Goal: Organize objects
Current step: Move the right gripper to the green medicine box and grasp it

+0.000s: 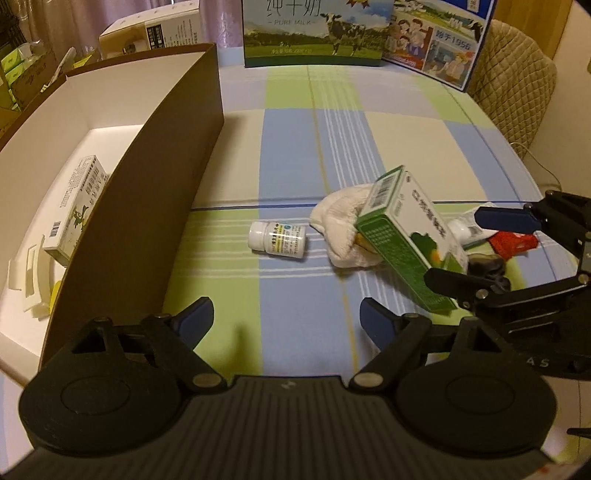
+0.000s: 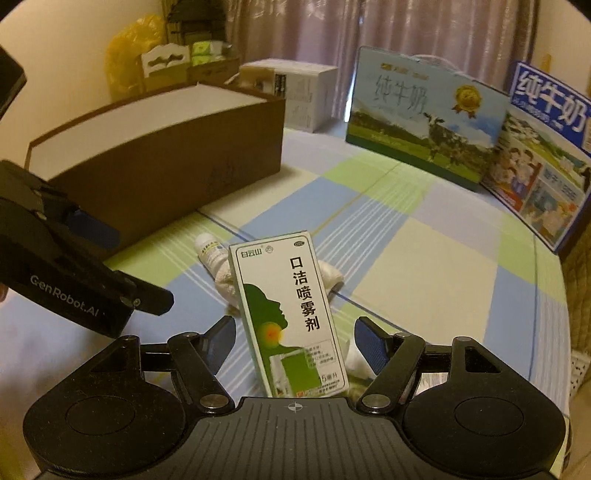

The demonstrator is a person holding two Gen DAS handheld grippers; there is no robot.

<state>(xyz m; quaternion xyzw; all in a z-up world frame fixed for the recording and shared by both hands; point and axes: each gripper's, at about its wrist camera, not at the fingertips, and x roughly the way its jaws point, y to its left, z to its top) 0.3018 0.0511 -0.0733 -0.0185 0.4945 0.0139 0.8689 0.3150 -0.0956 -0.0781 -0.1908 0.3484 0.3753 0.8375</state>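
Observation:
A green-and-white spray box (image 2: 291, 314) lies tilted between the open fingers of my right gripper (image 2: 294, 345); neither pad touches it. In the left wrist view the same box (image 1: 406, 243) leans on a white cloth (image 1: 343, 236), with the right gripper (image 1: 476, 247) around its near end. A small white pill bottle (image 1: 277, 240) lies on the tablecloth left of the cloth. My left gripper (image 1: 286, 321) is open and empty, hovering in front of the bottle. The brown storage box (image 1: 177, 177) at left holds another medicine box (image 1: 75, 210).
Two milk cartons (image 1: 314, 33) stand at the table's far edge. A red packet (image 1: 513, 242) and a dark object (image 1: 487, 266) lie by the right gripper. White cardboard pieces (image 1: 29, 280) lie in the storage box. A chair (image 1: 517, 88) stands at the far right.

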